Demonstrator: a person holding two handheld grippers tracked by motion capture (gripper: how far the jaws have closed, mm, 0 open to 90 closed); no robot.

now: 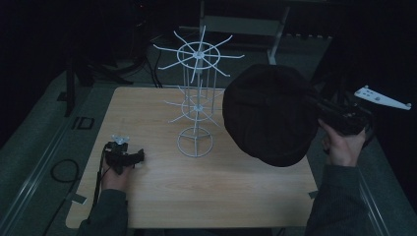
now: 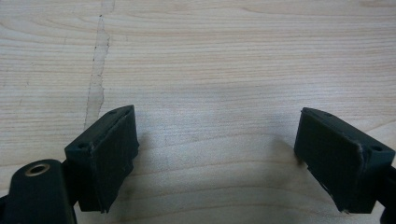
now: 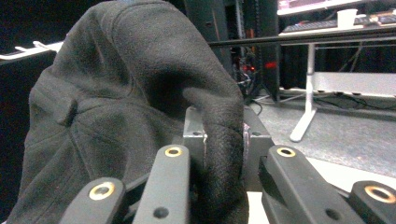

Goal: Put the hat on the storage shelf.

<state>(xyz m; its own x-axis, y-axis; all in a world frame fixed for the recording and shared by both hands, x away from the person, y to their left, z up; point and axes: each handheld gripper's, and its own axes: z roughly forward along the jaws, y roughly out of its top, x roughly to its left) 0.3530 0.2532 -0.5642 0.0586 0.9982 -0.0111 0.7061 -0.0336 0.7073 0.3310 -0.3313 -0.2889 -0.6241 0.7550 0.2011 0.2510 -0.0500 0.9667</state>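
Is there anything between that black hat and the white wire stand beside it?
Nothing visible stands between them. The right gripper is shut on a fold of the black hat, holding it up beside the white wire stand. From above, the stand's right-hand prongs reach toward the hat's edge; how far apart they are cannot be judged.

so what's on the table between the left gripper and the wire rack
Nothing: in the high view the stretch of table between the left gripper and the base ring of the wire rack is bare wood. The black hat hangs right of the rack.

Black cap [image 1: 268,115]; white wire rack [image 1: 196,93]; light wood-grain table [image 1: 196,182]; black hand-held gripper [image 1: 125,157].
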